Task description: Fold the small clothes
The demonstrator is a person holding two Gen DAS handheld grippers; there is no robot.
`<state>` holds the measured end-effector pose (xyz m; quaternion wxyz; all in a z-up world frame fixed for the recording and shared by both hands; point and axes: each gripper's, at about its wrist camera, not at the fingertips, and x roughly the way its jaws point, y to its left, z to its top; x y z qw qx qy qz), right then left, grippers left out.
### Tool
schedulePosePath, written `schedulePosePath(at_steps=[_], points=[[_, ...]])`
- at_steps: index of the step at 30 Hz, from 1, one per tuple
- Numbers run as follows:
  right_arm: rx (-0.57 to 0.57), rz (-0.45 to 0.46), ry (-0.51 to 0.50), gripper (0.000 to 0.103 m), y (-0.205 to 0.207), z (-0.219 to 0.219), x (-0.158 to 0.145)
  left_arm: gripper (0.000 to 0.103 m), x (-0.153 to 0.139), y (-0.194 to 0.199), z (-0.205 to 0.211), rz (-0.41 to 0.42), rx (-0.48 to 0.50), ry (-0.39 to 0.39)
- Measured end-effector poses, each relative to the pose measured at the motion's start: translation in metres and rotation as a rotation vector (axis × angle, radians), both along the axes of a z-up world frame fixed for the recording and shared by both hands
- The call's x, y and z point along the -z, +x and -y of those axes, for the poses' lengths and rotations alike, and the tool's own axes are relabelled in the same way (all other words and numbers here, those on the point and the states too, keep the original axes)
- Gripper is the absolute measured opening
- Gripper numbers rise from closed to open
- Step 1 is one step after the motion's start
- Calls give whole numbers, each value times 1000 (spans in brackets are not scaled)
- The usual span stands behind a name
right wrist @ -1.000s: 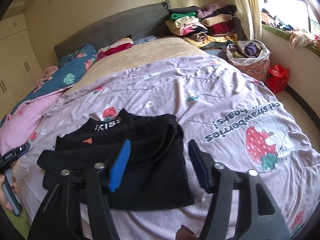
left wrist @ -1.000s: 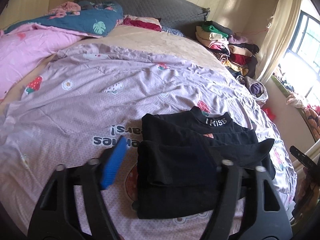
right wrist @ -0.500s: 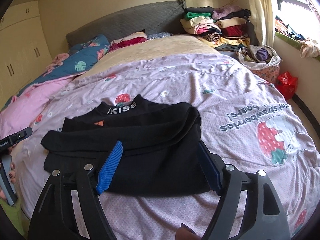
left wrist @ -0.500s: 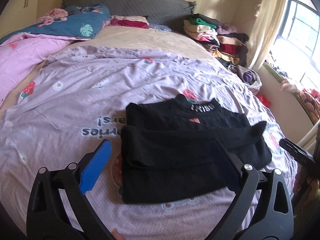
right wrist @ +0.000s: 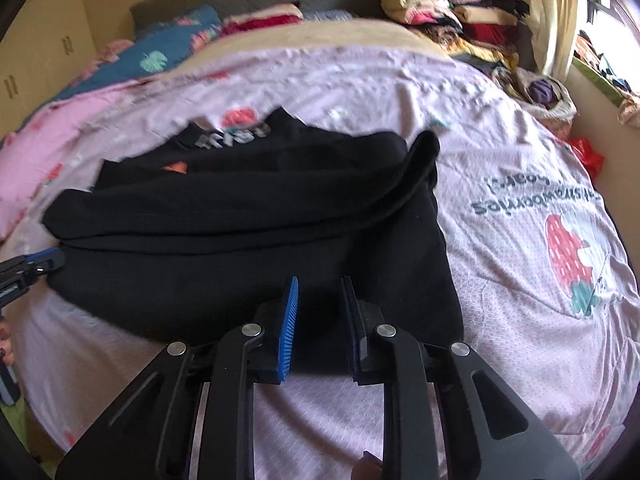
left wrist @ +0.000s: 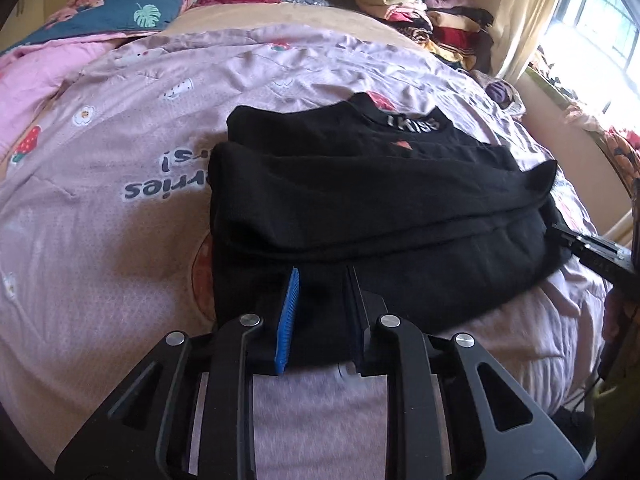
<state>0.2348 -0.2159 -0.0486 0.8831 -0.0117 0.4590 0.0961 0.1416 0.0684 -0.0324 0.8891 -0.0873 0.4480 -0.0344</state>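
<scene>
Left wrist view is showing the left hand-held gripper (left wrist: pixel 320 280) narrowing from its wide spread of a moment ago to a slim gap, its pads straddling the near hem of the black top (left wrist: pixel 380 200) lying part-folded on the lilac bedspread (left wrist: pixel 100 220). The right hand-held gripper (right wrist: pixel 319 288) is doing likewise at the hem's other end, pads close but not yet meeting. Whether cloth is actually being pinched is hard to tell. Both seem to be closing on the bottom edge, likely preparing to lift it toward the collar for the next fold.
</scene>
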Motion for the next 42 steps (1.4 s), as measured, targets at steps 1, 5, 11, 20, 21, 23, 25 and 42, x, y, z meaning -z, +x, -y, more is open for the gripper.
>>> schedulePosePath(at_steps=[1, 5, 11, 20, 21, 23, 25, 42], points=[[7, -9, 7, 20, 7, 1, 5, 16, 2, 6, -1, -1, -8, 12], [22, -9, 23, 20, 27, 1, 12, 16, 2, 26, -9, 13, -27, -2], [39, -3, 34, 20, 62, -1, 11, 16, -1, 62, -16, 31, -72, -5], [90, 40, 50, 21, 108, 16, -1, 34, -12, 98, -43, 77, -179, -27], [98, 49, 46, 21, 110, 20, -3, 35, -14, 98, -49, 87, -196, -31], [120, 63, 31, 23, 114, 31, -7, 41, -16, 100, -57, 92, -214, -36], [142, 67, 12, 49, 115, 41, -7, 45, -14, 100, -65, 86, -235, -42], [147, 42, 39, 18, 125, 47, 11, 65, 8, 92, -89, 37, -285, -195]])
